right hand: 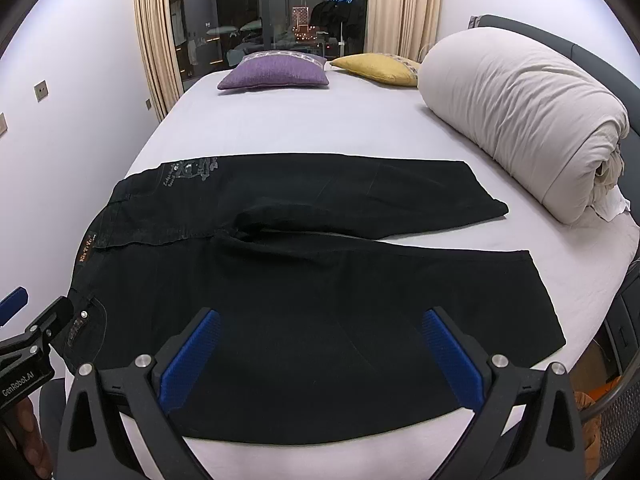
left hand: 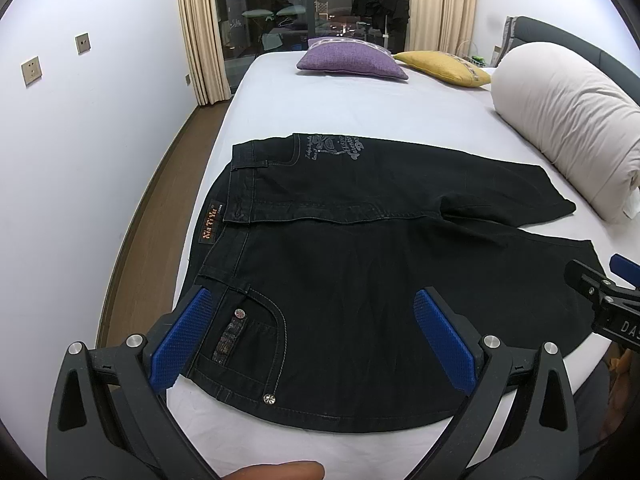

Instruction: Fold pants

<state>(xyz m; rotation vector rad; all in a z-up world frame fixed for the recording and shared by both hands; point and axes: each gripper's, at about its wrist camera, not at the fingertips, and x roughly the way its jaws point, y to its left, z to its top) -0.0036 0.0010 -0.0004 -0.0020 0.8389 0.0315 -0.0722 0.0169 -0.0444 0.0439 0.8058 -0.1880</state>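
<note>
You have the black pants [left hand: 360, 280] spread flat across the bed [left hand: 340, 108], waistband at nine o'clock, with your left gripper [left hand: 312, 340] and right gripper [right hand: 320, 354] both spread wide above the near leg's edge, likely ready to lift it over.

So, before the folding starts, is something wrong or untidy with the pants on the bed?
Mostly no. The black pants lie flat on the bed, legs apart. One oddity: the cloth bunches into a small ridge at the crotch. Both the left gripper and the right gripper are open, holding nothing.
</note>
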